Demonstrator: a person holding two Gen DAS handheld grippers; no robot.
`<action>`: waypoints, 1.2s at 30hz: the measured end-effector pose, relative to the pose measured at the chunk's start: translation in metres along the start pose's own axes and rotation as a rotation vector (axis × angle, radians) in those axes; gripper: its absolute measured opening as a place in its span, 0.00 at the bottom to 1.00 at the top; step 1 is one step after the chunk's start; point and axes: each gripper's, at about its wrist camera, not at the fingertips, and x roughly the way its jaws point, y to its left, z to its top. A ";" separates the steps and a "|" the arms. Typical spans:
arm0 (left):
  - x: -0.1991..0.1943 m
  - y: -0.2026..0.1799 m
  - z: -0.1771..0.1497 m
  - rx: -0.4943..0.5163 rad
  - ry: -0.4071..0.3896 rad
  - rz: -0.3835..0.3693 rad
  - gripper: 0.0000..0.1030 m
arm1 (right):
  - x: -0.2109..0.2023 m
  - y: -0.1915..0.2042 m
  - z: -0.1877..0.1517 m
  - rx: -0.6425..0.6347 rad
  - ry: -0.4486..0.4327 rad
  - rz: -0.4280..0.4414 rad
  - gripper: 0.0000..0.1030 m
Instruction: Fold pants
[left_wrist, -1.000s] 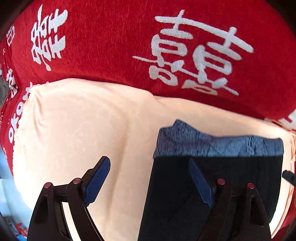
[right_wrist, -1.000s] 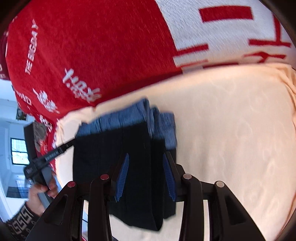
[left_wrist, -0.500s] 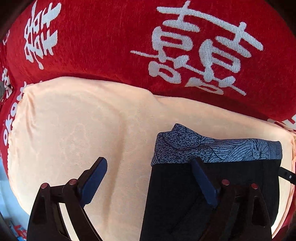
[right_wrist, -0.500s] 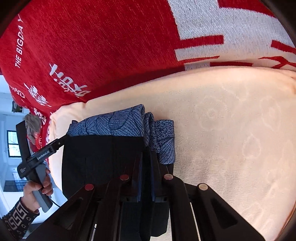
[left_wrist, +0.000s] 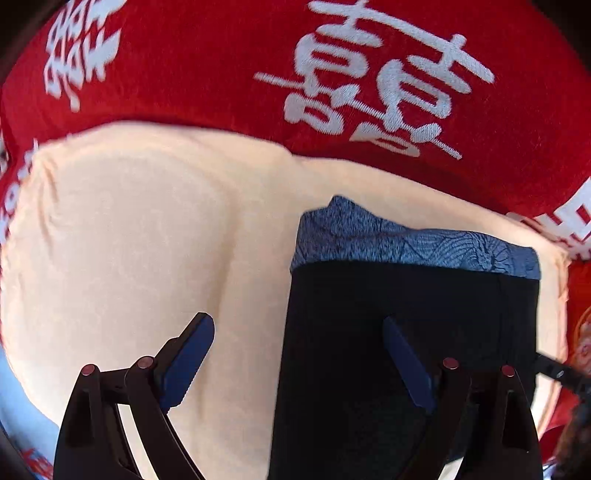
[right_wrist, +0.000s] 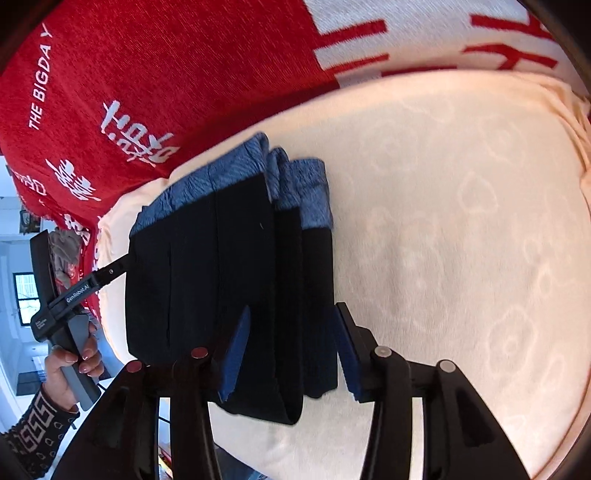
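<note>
The right tool (right_wrist: 291, 354) has just been opening; its jaws stand half apart astride the right edge of the folded pants (right_wrist: 229, 266), pads off the cloth. The left tool (left_wrist: 299, 354) gapes wide, one blue finger over the cream towel (left_wrist: 129, 240), the other over the pants (left_wrist: 406, 302), gripping nothing. The pants lie folded, black with a blue patterned band, flat on the towel, which is spread over a red blanket (left_wrist: 207, 66) with white characters. A hand (right_wrist: 70, 365) holds the left tool's grip

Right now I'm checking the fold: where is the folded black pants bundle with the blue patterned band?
The folded black pants bundle lies on the cream towel, below the red blanket.
</note>
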 end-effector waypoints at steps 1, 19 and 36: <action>0.002 0.005 -0.003 -0.030 0.017 -0.020 0.90 | 0.000 -0.002 -0.004 0.012 0.006 0.007 0.51; 0.019 -0.007 -0.015 0.112 0.086 -0.175 0.90 | 0.007 -0.020 0.000 0.024 0.014 0.128 0.64; 0.060 0.012 0.003 0.116 0.254 -0.505 0.90 | 0.052 -0.046 0.033 -0.016 0.137 0.458 0.67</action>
